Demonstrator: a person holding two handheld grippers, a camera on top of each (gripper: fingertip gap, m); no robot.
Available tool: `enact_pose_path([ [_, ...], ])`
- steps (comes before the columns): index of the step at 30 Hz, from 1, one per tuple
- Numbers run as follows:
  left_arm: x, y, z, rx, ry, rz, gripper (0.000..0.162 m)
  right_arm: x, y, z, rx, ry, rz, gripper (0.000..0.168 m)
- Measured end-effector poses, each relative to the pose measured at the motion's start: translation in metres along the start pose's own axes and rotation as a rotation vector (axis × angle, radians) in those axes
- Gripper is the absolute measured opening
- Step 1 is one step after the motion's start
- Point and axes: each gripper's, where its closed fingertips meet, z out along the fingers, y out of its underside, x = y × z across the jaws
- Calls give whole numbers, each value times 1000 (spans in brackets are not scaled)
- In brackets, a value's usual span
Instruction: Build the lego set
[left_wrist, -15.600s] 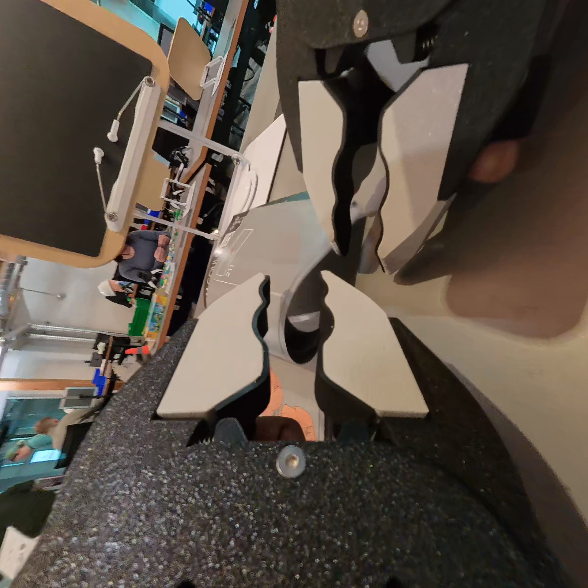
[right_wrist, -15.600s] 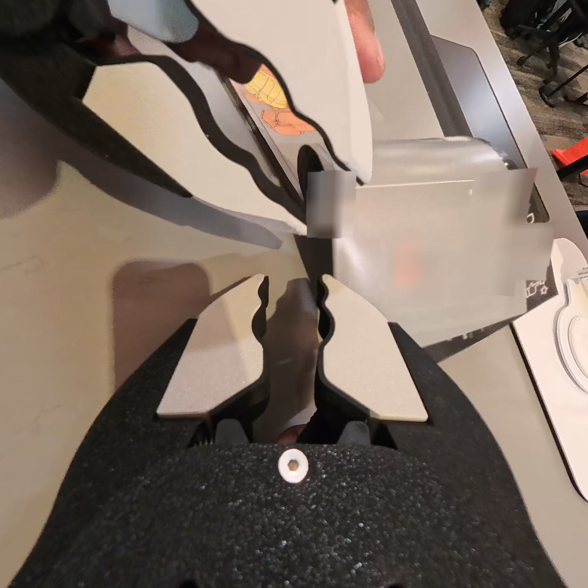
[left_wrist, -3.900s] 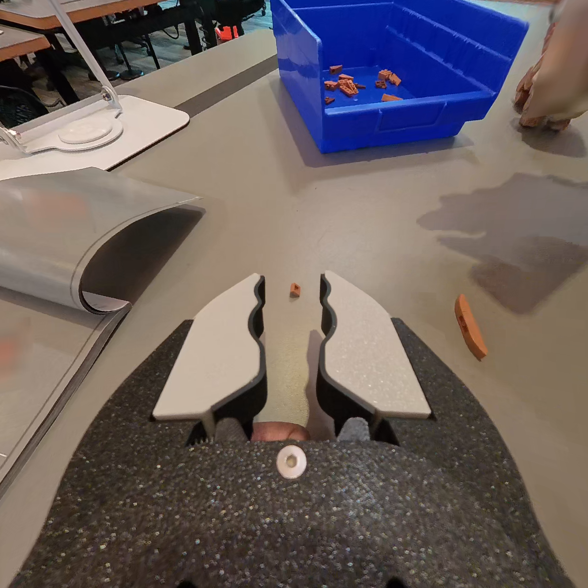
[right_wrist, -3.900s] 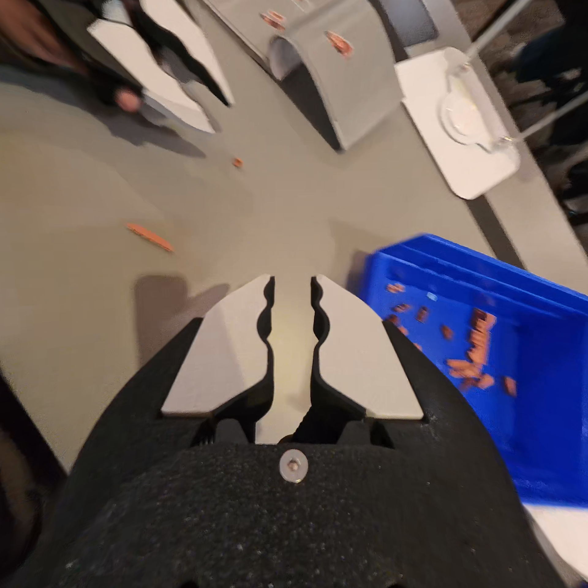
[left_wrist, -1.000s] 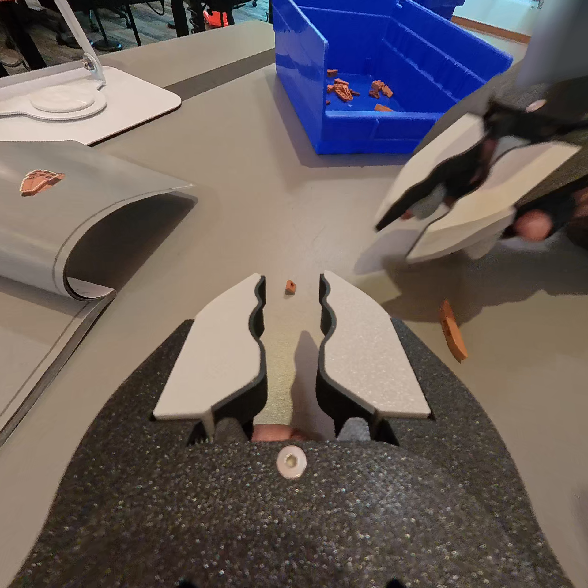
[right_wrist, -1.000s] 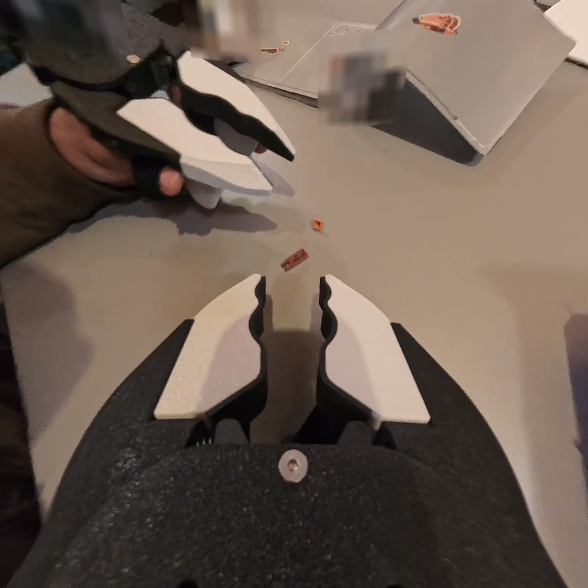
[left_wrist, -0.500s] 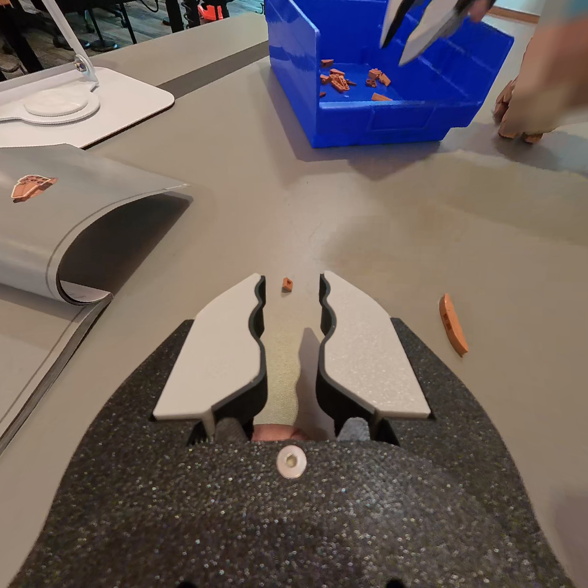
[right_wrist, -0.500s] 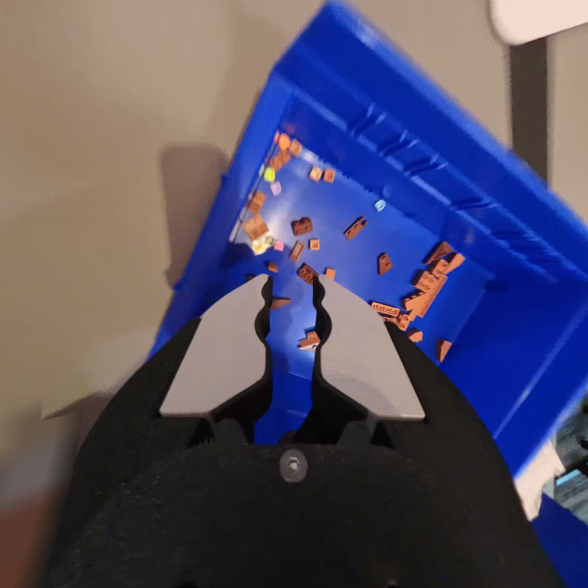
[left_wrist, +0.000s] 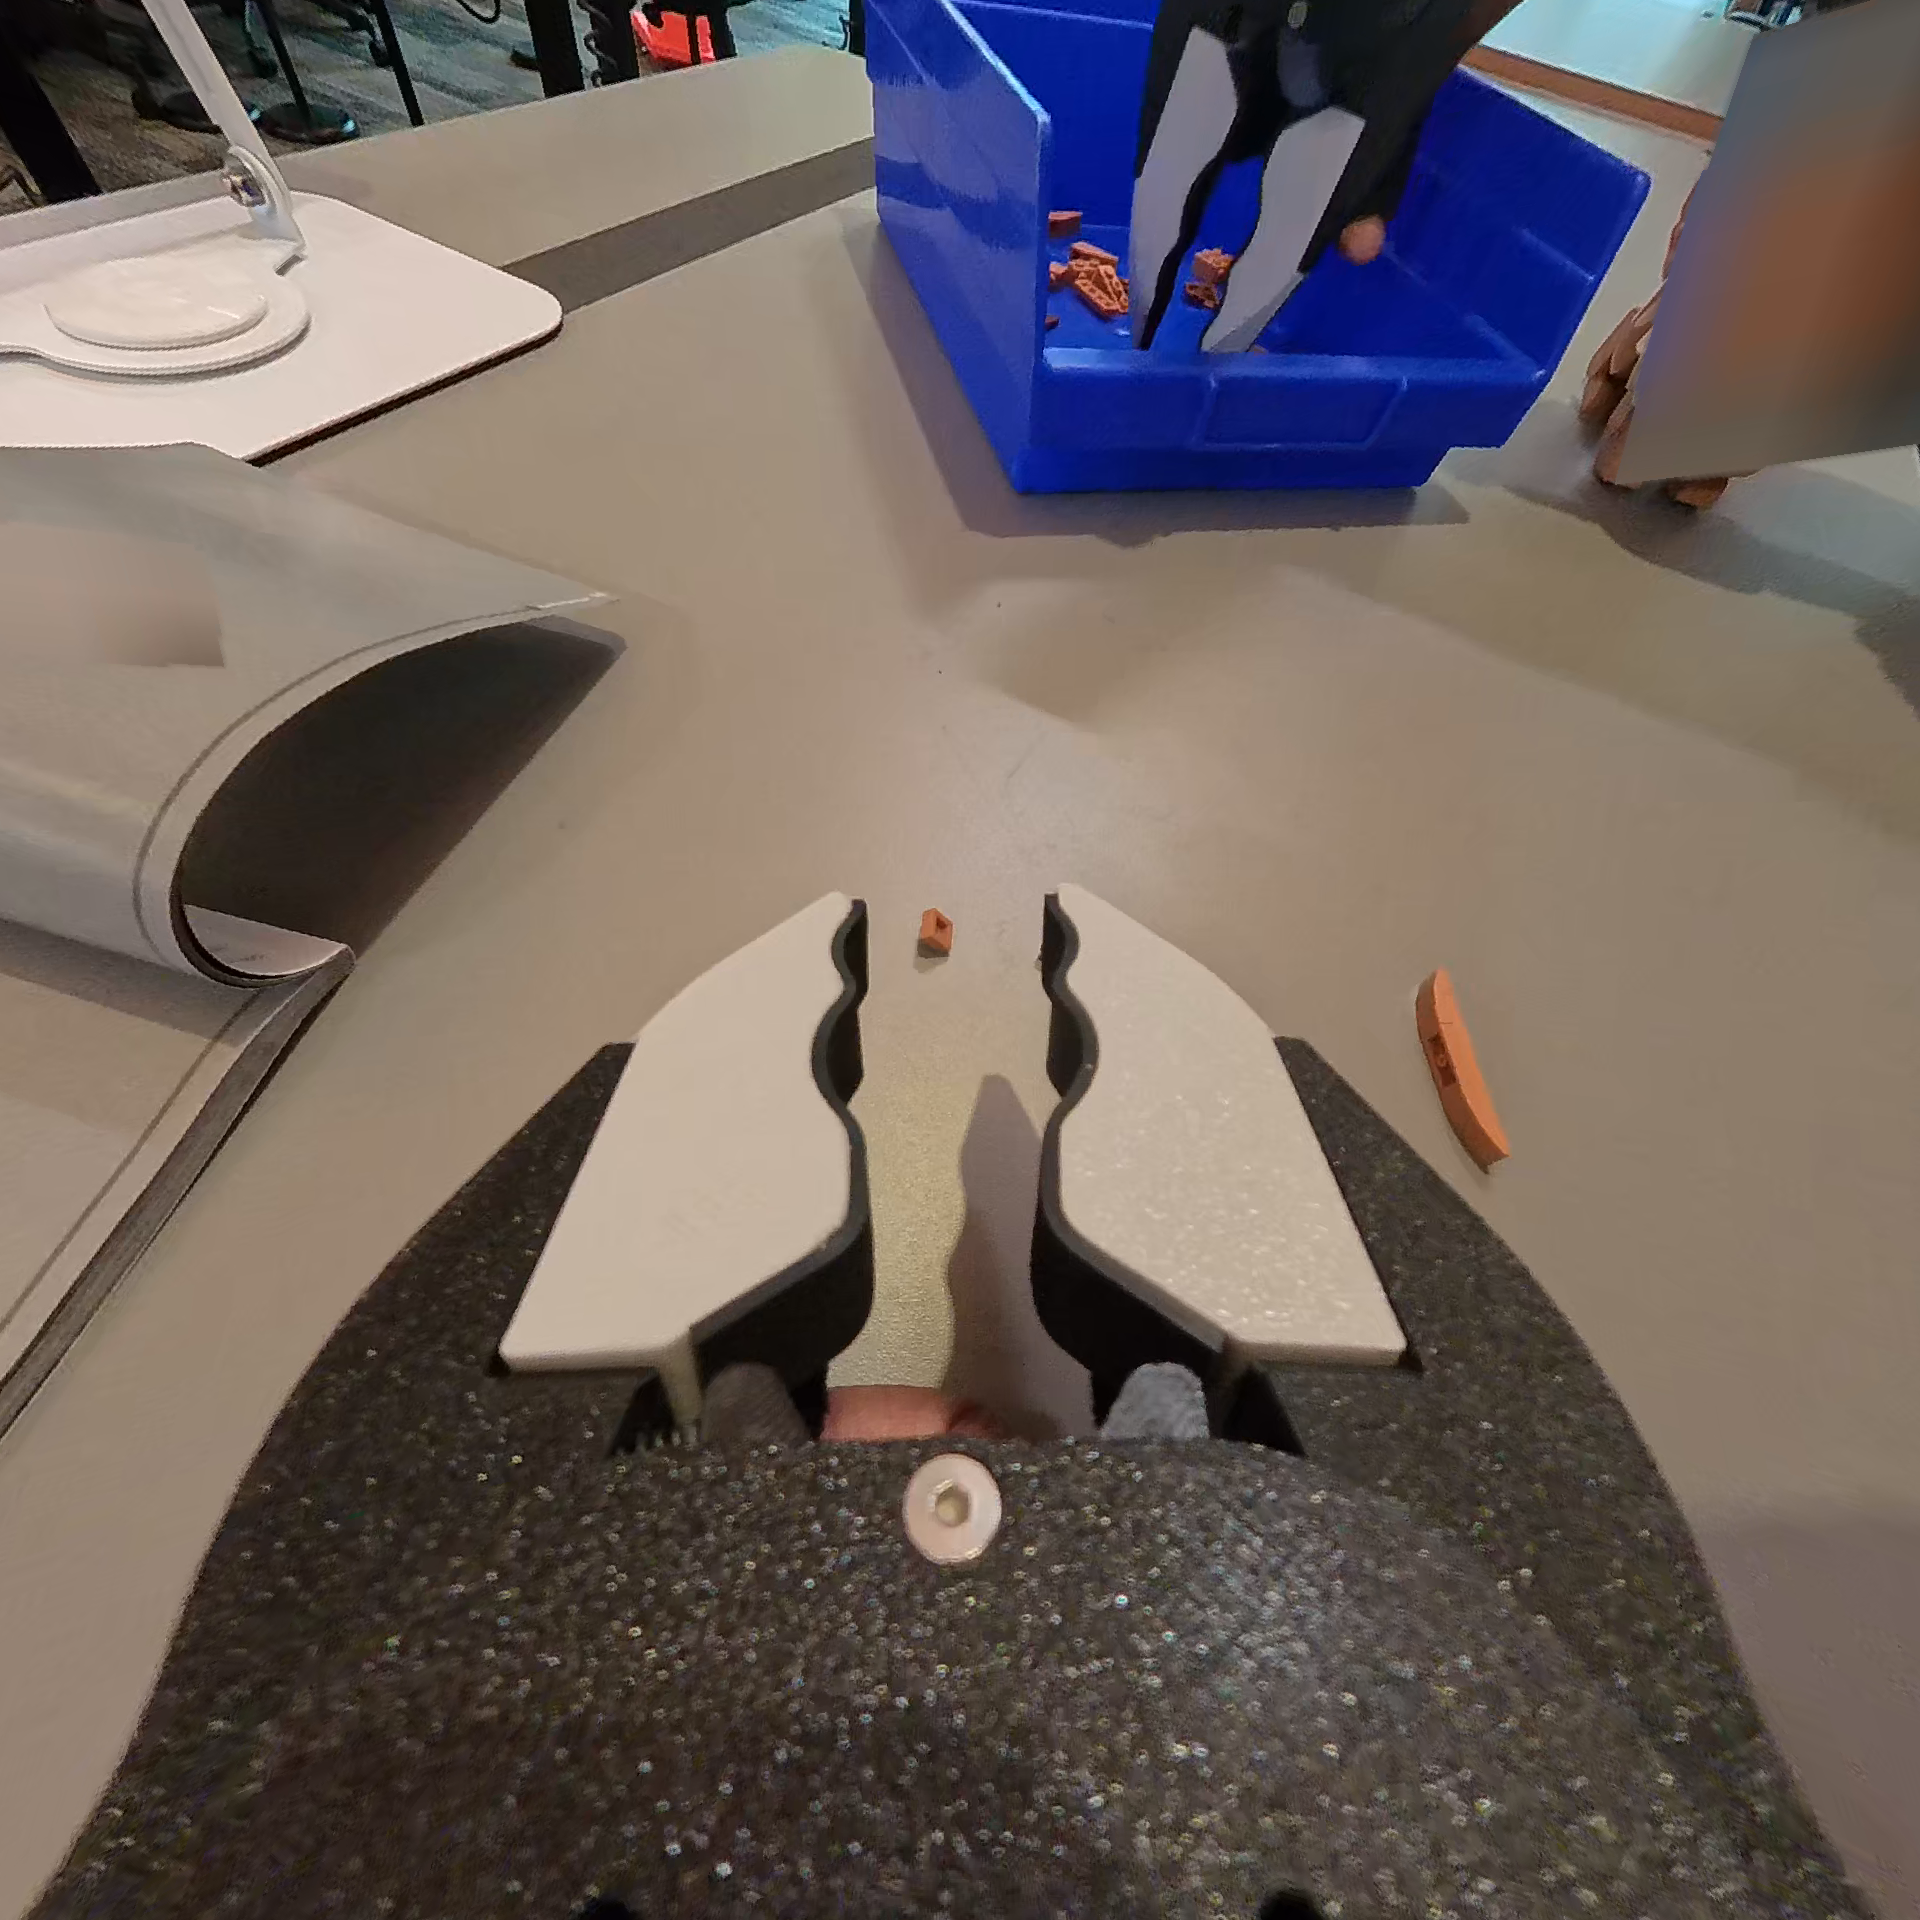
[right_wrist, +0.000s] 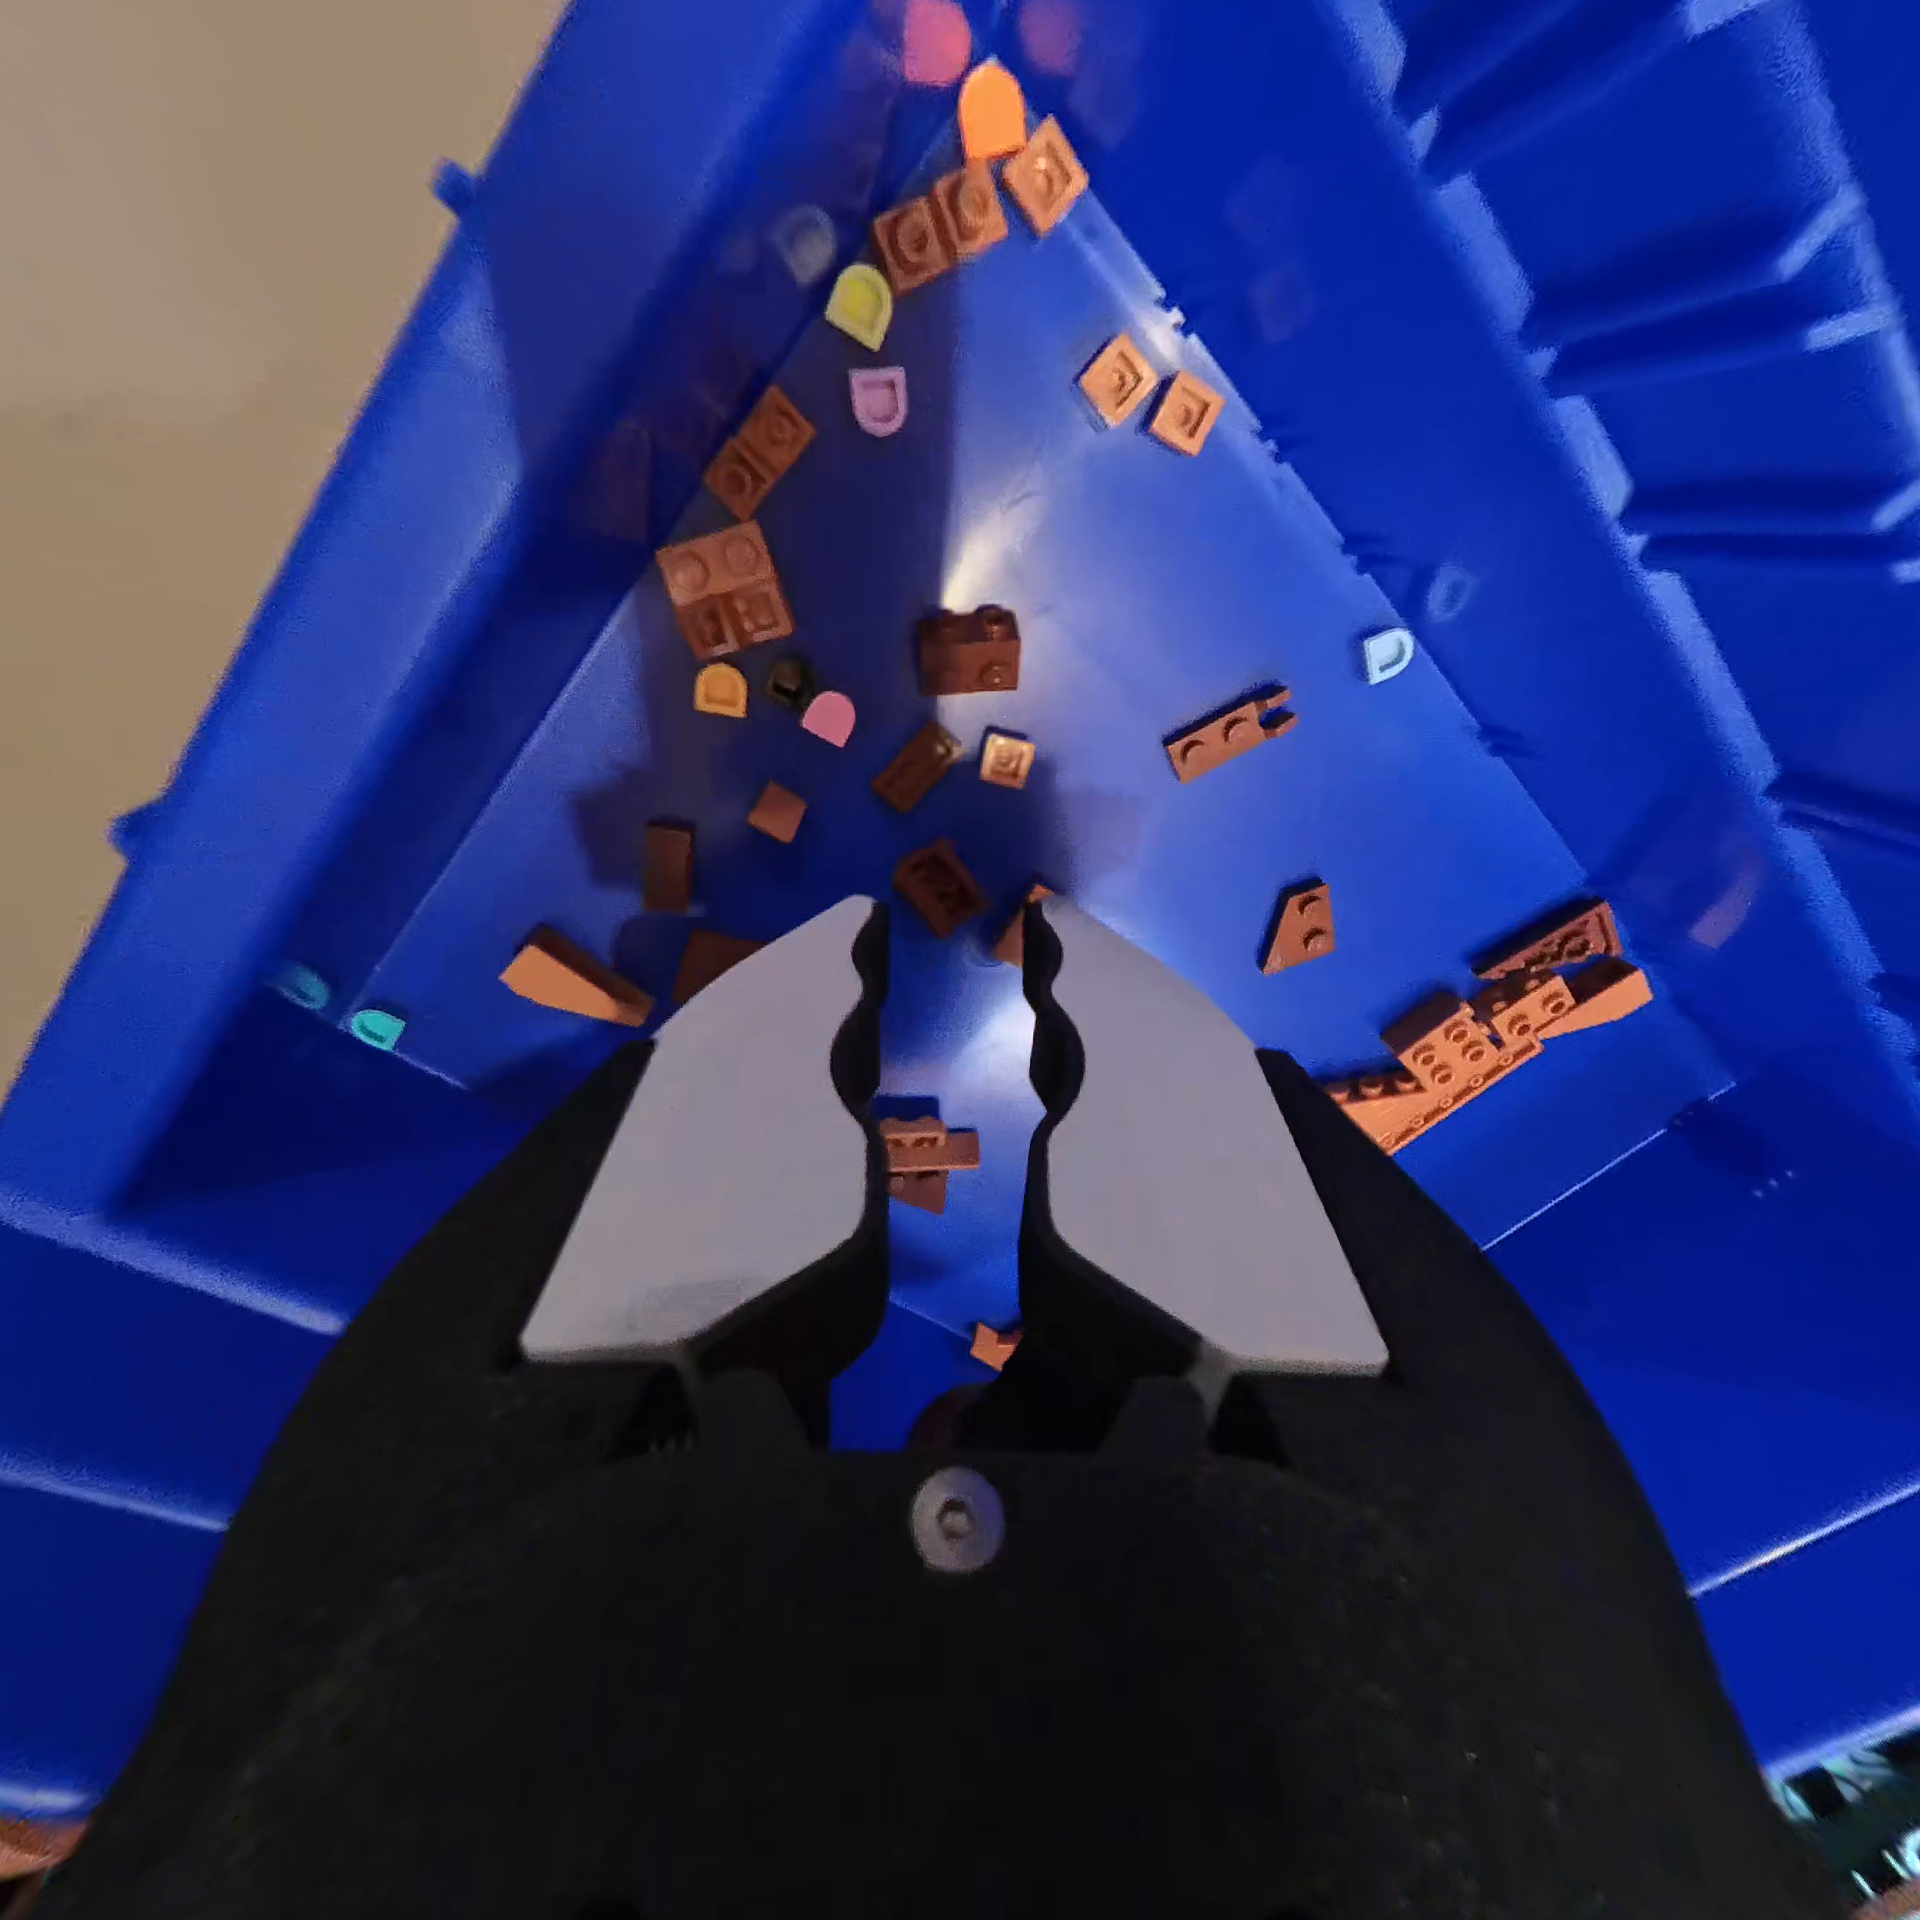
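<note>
The right gripper (right_wrist: 954, 914), jaws narrowly parted and empty, dips into the blue bin (left_wrist: 956, 187) of loose bricks (right_wrist: 966, 649) at 12 o'clock. The left gripper (left_wrist: 951, 914), jaws apart, frames a tiny orange piece (left_wrist: 934, 929); a curved orange piece (left_wrist: 1460, 1070) lies at 3 o'clock.

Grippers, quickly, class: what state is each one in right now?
Left gripper: open, holding nothing, a small brown piece on the table just ahead.
Right gripper: open, empty, down inside the blue bin.
</note>
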Motion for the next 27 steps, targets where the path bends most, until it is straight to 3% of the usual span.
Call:
enact_pose_path([
  [8,-2,-1,-1,12,0,-21,32,4,-1,6,-40,1,29,13],
  [13,0,-1,-1,10,-12,12,32,-1,-27,-31,61,79,180,13],
  [17,5,-3,-1,18,-18,64,32,-32,-99,-88,366,92,416,12],
  [20,18,-13,-4,70,16,107,33,-69,-165,-118,689,-3,568,13],
  [24,49,-38,-16,224,117,200,35,-117,-242,-123,1126,-353,704,13],
  [27,65,-42,-21,300,158,317,38,-136,-273,-107,1300,-671,819,12],
])
